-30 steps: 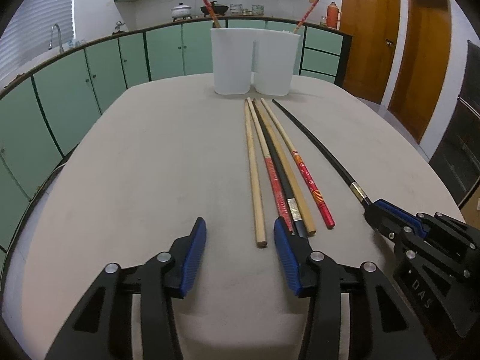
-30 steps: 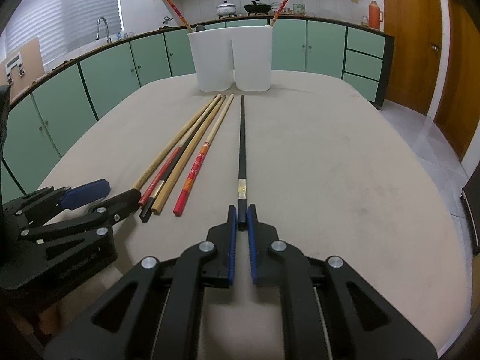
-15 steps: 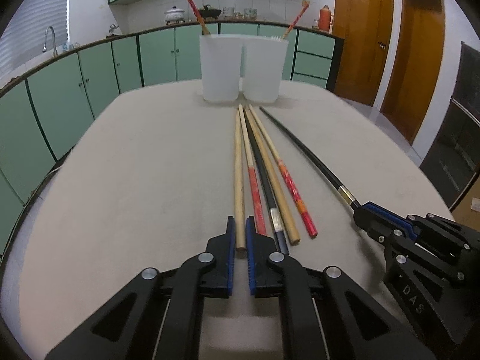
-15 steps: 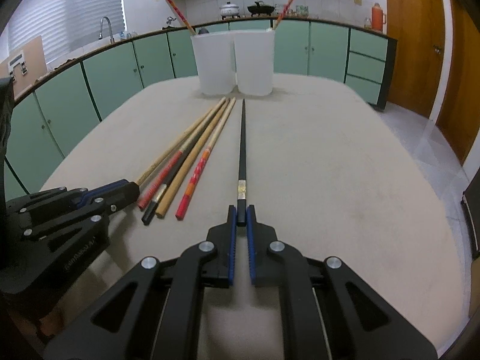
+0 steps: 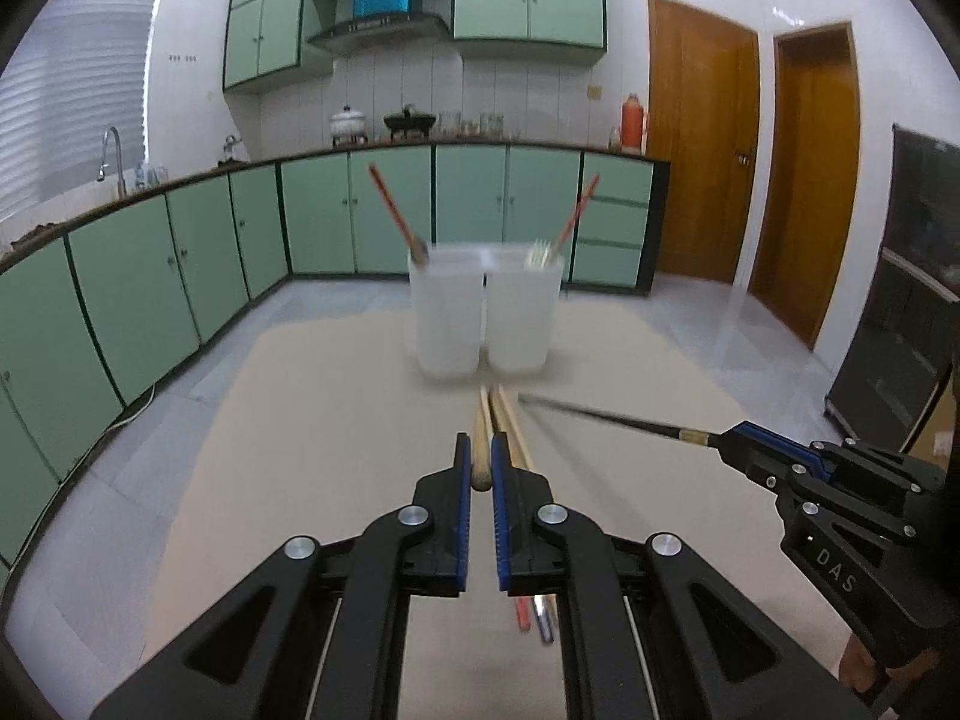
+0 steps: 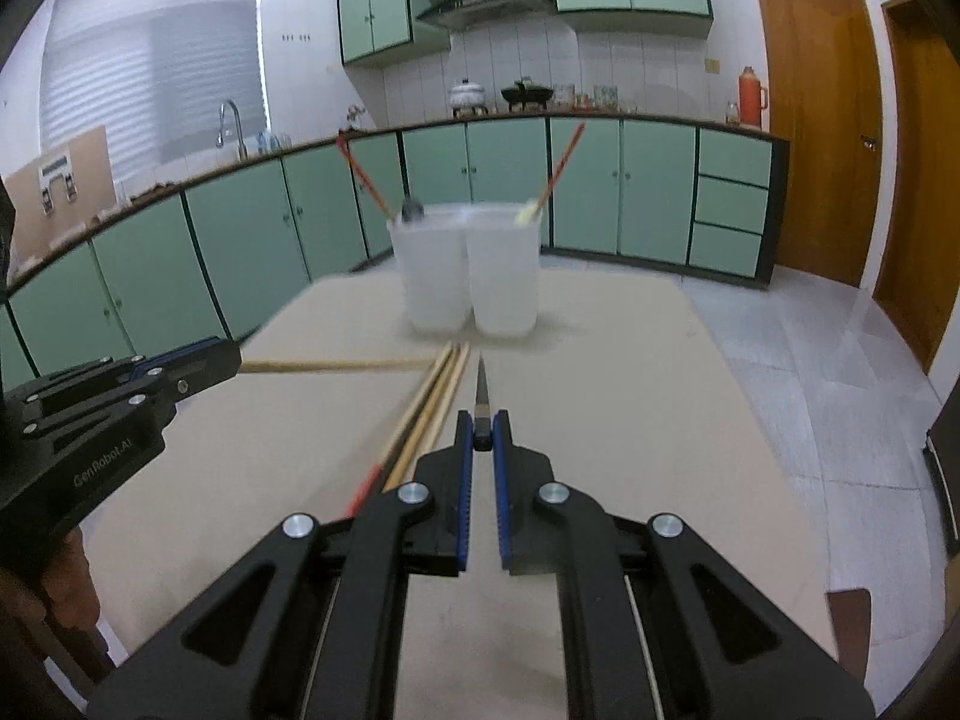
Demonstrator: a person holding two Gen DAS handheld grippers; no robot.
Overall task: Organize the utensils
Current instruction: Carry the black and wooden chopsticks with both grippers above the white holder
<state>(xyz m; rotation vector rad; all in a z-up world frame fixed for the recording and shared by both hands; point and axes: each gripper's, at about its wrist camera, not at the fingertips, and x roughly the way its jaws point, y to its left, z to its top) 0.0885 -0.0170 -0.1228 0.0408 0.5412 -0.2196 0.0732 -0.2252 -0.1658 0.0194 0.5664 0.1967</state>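
Observation:
My left gripper [image 5: 480, 468] is shut on the plain wooden chopstick [image 5: 481, 444] and holds it lifted, pointing at the two white cups [image 5: 483, 315]. My right gripper [image 6: 481, 435] is shut on the black chopstick [image 6: 481, 396], also lifted; it shows from the side in the left wrist view [image 5: 600, 417]. The wooden chopstick shows from the side in the right wrist view [image 6: 324, 366]. Three chopsticks [image 6: 432, 408] still lie on the table. Each cup [image 6: 468, 264] holds a red-handled utensil.
The beige table [image 5: 288, 450] ends just behind the cups. Green cabinets [image 5: 180, 276] run along the left and back walls. Wooden doors [image 5: 750, 180] are at the right. The right gripper [image 5: 840, 498] is close to my left one.
Both grippers have risen from the table, each lifting its chopstick. The left gripper was open one second ago and closed on the wooden chopstick.

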